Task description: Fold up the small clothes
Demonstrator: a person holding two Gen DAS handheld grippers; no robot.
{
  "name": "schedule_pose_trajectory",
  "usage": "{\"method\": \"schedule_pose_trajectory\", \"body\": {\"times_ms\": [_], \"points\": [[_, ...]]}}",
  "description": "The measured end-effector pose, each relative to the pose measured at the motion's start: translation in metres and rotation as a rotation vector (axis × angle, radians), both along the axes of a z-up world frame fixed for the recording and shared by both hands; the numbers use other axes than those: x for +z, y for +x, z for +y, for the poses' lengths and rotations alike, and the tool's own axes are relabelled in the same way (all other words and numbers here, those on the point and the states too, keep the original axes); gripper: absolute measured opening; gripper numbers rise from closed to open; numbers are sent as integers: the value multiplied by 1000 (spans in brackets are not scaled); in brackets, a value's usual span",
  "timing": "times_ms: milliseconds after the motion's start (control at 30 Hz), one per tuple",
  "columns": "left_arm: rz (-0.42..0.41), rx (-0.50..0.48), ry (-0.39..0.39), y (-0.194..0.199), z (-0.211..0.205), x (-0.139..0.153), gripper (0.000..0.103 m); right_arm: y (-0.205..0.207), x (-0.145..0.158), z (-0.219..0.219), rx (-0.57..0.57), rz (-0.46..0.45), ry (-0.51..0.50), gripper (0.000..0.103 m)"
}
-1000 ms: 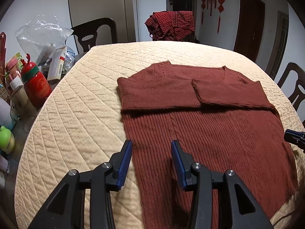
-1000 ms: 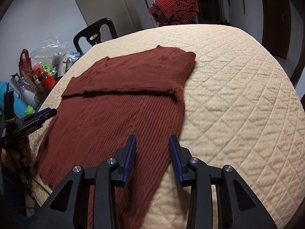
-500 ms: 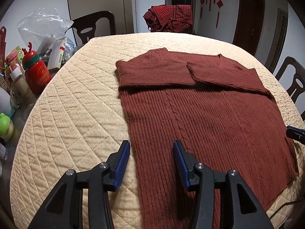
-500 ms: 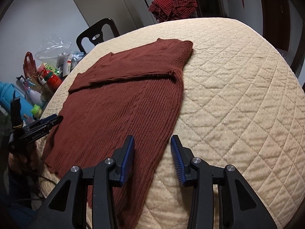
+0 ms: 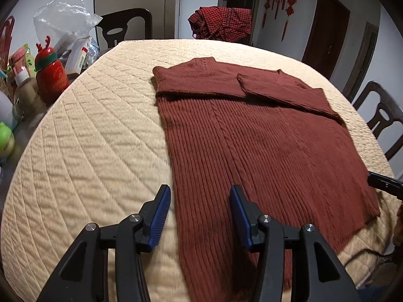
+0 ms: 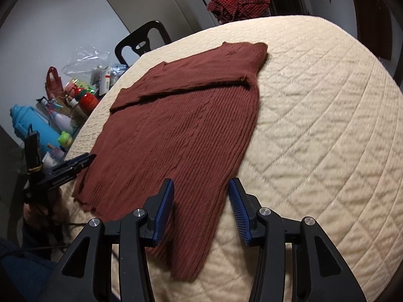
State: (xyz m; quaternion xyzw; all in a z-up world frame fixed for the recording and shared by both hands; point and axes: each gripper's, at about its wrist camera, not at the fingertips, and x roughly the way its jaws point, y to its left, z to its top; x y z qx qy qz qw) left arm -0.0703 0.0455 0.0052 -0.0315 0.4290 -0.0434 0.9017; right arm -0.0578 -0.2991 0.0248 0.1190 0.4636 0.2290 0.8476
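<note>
Sweater [image 5: 264,151] lies flat on quilt [image 5: 95,151] (sleeves folded across chest); left gripper [image 5: 199,211] and right gripper [image 6: 200,203], jaws just opening, hover empty over its hem corners

We see a cream quilted cover [image 5: 95,136] on the table, a red checked cloth [image 5: 221,22] heaped at the far end, dark chairs [image 5: 123,26] around it — and clutter alongside: a red reindeer bottle [image 5: 49,73], a clear plastic bag [image 5: 63,17], a blue jug [image 6: 30,123].
</note>
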Motion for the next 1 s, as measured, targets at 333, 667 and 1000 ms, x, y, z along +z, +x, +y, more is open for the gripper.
{"method": "schedule_pose_trajectory", "body": {"times_ms": [333, 667, 1000], "points": [[14, -34, -111, -30, 8, 2, 51, -17, -3, -1, 46, 79, 115, 47], [29, -43, -245, -41, 20, 0, 50, -25, -9, -9, 38, 126, 227, 47], [27, -7, -347, -39, 31, -6, 17, -18, -13, -6, 28, 147, 272, 30]]}}
